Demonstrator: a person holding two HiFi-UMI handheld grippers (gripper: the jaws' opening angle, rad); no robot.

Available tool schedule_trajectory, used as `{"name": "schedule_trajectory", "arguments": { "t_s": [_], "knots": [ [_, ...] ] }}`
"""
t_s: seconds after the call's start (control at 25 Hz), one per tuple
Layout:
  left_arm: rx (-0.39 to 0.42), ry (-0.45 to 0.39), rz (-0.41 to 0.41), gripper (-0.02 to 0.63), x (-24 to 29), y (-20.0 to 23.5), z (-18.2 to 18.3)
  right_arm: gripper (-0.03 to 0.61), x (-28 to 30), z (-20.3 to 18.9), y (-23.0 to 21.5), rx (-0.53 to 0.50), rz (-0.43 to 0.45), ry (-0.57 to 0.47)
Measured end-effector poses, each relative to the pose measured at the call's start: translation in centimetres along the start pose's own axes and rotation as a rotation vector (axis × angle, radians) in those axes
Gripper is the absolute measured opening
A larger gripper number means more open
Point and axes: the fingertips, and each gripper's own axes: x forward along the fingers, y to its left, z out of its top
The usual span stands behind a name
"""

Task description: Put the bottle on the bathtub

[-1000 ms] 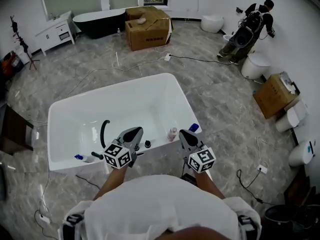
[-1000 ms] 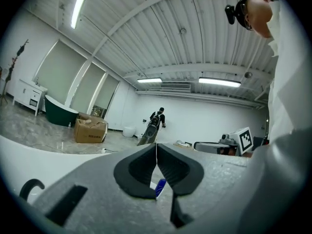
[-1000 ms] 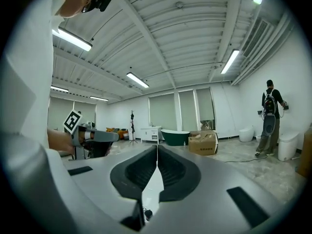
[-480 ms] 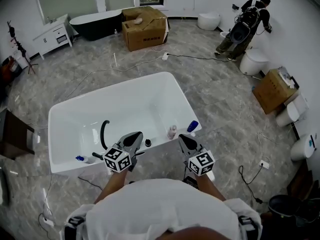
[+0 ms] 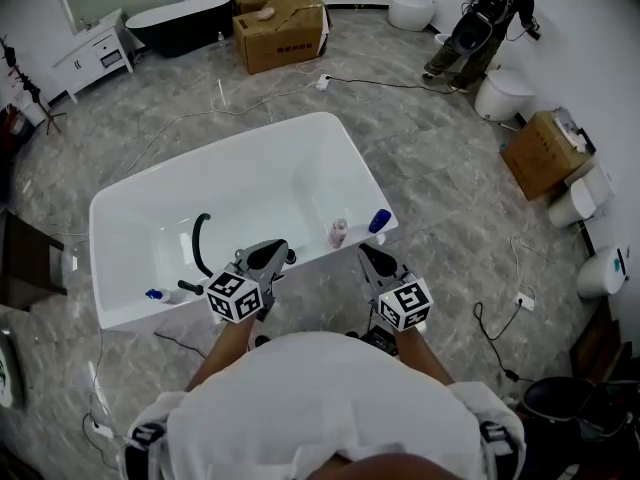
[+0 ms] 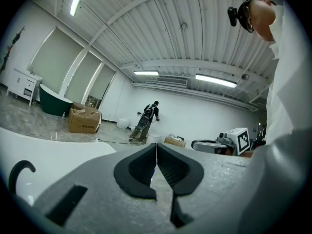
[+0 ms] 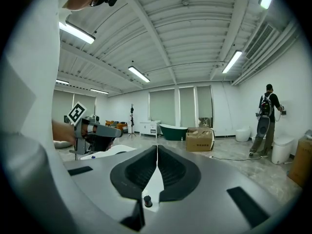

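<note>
A white rectangular bathtub stands on grey marble floor, a black curved hose inside it. Along its near rim sit a blue-capped white bottle, then a small pink bottle and a dark blue bottle. The left gripper and right gripper hover beside that rim, jaws pressed together, empty. Beyond the tub are a cardboard box and a person.
</note>
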Motion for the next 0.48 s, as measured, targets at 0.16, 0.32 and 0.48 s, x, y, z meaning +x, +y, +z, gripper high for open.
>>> {"name": "schedule_trajectory", "arguments": {
  "t_s": [0.16, 0.32, 0.48],
  "knots": [
    [-0.004, 0.024, -0.020, 0.018, 0.7, 0.2, 0.0, 0.017, 0.1, -0.3, -0.5, 0.009, 0.002, 0.012],
    [0.006, 0.057, -0.029, 0.018, 0.8, 0.1, -0.8, 0.017, 0.1, -0.9, -0.9, 0.055, 0.006, 0.033],
    [0.001, 0.071, -0.048, 0.018, 2.0, -0.4, -1.0, 0.017, 0.1, -1.2, -1.5, 0.068, 0.019, 0.044]
  ]
}}
